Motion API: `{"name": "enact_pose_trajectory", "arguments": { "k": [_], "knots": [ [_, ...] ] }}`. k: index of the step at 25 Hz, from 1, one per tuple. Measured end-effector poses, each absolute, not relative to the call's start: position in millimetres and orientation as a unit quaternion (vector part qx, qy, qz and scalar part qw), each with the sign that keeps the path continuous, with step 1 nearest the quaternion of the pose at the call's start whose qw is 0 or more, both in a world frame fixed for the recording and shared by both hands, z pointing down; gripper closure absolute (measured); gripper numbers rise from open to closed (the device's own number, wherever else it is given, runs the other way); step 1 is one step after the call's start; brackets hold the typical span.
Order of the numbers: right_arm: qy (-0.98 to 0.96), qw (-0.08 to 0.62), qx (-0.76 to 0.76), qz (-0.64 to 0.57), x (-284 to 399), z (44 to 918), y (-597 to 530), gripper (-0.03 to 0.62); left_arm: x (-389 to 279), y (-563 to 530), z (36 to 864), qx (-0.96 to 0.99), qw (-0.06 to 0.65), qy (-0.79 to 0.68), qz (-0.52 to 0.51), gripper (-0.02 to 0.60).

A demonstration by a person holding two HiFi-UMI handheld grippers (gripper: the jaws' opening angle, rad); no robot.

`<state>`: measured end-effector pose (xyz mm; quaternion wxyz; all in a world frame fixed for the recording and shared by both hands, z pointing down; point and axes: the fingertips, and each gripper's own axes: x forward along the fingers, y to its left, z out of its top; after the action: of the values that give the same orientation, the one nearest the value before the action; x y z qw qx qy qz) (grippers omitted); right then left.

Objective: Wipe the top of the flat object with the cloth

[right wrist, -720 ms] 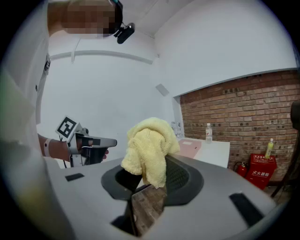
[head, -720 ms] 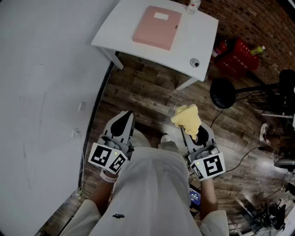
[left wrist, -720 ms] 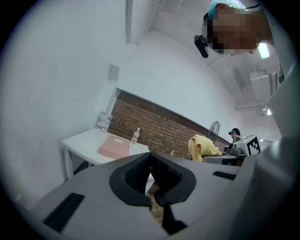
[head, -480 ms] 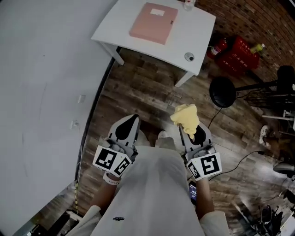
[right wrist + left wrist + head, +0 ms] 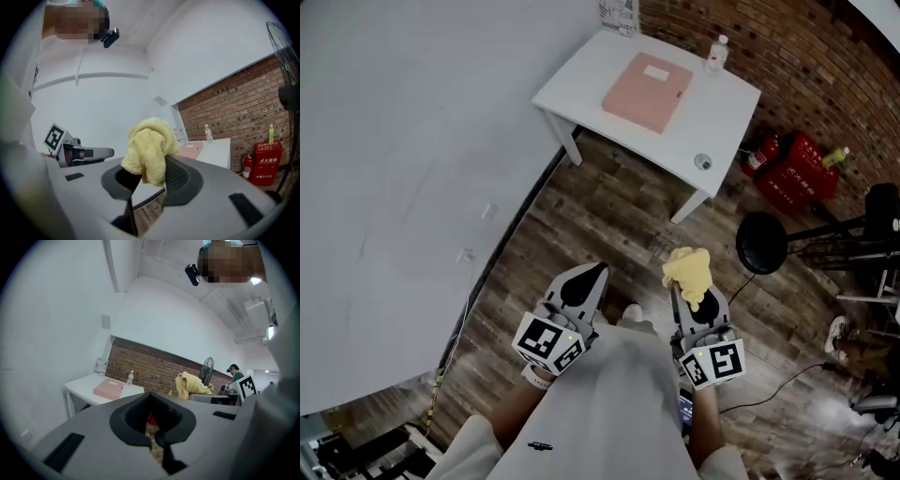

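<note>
"White wall [image 5: 412, 141] down the left side, dark wood-plank floor [image 5: 609, 234] beside it. What stands there?"

"A white tabletop [image 5: 581, 80] at the top of the head view, set against the wall. To its right, on the floor, are a black round stool [image 5: 761, 242] and a red crate [image 5: 802, 171]."

"And the flat object?"

"A pink flat box [image 5: 648, 91] with a small pale label lies on the tabletop, about in its middle."

"How are the tools held?"

"Both are low over the floor, close to the person's body. The left hand-held gripper [image 5: 591, 277] has its jaws pressed together with nothing between them. The right hand-held gripper [image 5: 690, 292] pinches a yellow terry cloth [image 5: 690, 270], which bunches up above the jaw tips — well apart from the box."

"Anything smaller?"

"A clear bottle [image 5: 715, 53] stands upright at the tabletop's far edge, just beyond the box. A small round thing [image 5: 703, 161] sits near the front right corner — too small to tell what it is."
</note>
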<state>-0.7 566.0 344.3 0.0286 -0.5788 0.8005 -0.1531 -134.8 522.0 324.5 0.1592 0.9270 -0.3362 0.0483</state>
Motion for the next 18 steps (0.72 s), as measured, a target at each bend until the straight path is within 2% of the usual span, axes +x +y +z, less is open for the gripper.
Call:
{"name": "enact_pose_trajectory", "arguments": {
  "k": [5,10,18],
  "knots": [
    [0.819,0.022,-0.56,-0.125,4.2,348.3,574.9,0.485,-139.0,533.6,329.7,0.917,0.159,-0.362,0.05,0.565],
    [0.817,0.038,-0.556,-0.146,21.2,363.6,578.9,0.484,-138.8,535.7,341.3,0.903,0.175,-0.389,0.051,0.565],
    [0.813,0.044,-0.56,-0.154,22.8,359.6,522.2,0.485,-131.4,477.2,344.5,0.903,0.191,-0.383,0.035,0.565]
  ]
}}
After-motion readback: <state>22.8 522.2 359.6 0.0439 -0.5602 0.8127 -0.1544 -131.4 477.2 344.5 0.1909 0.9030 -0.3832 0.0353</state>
